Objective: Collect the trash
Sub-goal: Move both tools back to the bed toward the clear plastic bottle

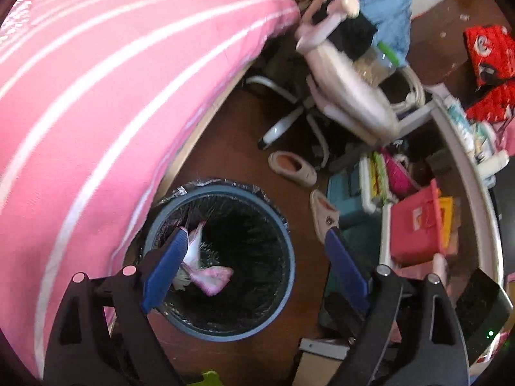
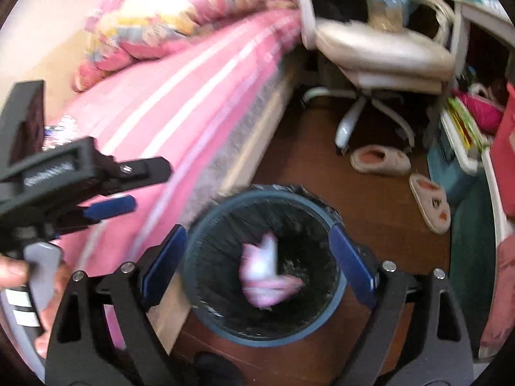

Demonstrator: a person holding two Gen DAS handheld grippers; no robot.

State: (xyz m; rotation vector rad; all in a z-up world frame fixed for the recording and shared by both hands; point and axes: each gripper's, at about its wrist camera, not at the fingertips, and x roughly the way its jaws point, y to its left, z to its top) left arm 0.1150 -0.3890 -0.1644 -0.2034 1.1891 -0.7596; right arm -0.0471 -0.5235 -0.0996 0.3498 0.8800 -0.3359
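Observation:
A round blue bin [image 1: 286,283] with a black liner stands on the brown floor beside the bed; it also shows in the right wrist view [image 2: 338,302]. A pink and white wrapper [image 1: 206,270] lies inside it, blurred in the right wrist view [image 2: 264,267]. My left gripper [image 1: 254,257] is open and empty above the bin. My right gripper [image 2: 259,254] is open and empty over the bin mouth. The left gripper [image 2: 109,206] also shows at the left of the right wrist view.
A bed with a pink striped sheet [image 1: 96,96] fills the left. A white swivel chair [image 1: 341,96] piled with clothes stands beyond the bin. Two slippers [image 2: 379,160] lie on the floor. Cluttered boxes and a desk edge [image 1: 466,167] are at the right.

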